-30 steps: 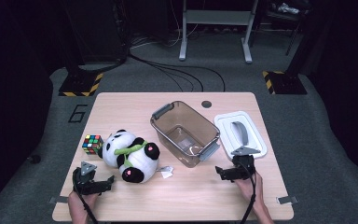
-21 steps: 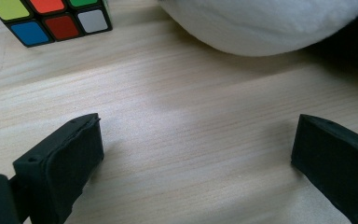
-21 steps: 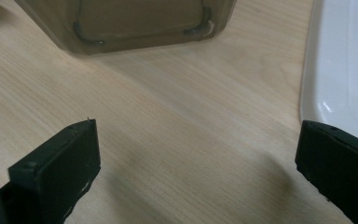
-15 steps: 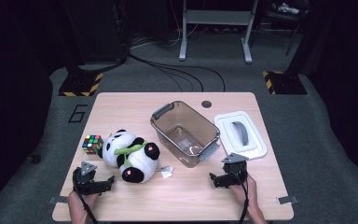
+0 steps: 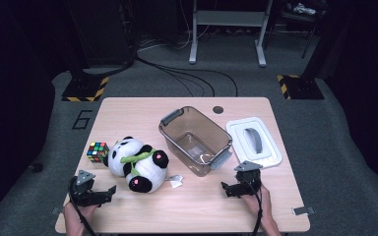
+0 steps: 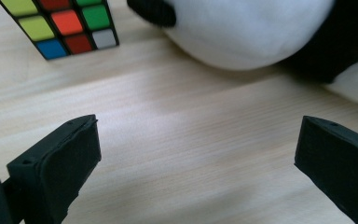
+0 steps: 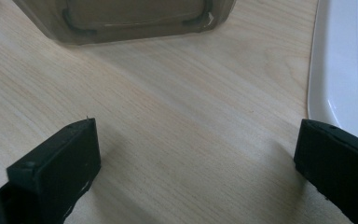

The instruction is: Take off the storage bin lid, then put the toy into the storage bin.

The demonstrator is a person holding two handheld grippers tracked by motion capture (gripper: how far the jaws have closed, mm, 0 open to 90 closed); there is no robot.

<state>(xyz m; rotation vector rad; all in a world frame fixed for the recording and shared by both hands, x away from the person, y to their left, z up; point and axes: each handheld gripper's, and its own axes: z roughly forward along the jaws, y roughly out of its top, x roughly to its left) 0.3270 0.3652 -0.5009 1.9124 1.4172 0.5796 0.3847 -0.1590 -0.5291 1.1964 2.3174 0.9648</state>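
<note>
Left gripper (image 5: pixel 109 191) lower left, jaws wide over bare wood, plush panda (image 5: pixel 137 164) just beyond at centre-left beside the Rubik's cube (image 5: pixel 97 152); right gripper (image 5: pixel 226 188) lower right, jaws wide, between clear bin (image 5: pixel 195 140) and white lid (image 5: pixel 254 142).

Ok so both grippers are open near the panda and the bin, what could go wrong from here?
1. The Rubik's cube touches the plush panda, so the left gripper grabbing the panda may knock the cube along.
2. The panda looks about as long as the clear bin, so it might snag on the rim.
3. The white lid lies close beside the right gripper; a careless sweep could push it toward the table edge.
</note>
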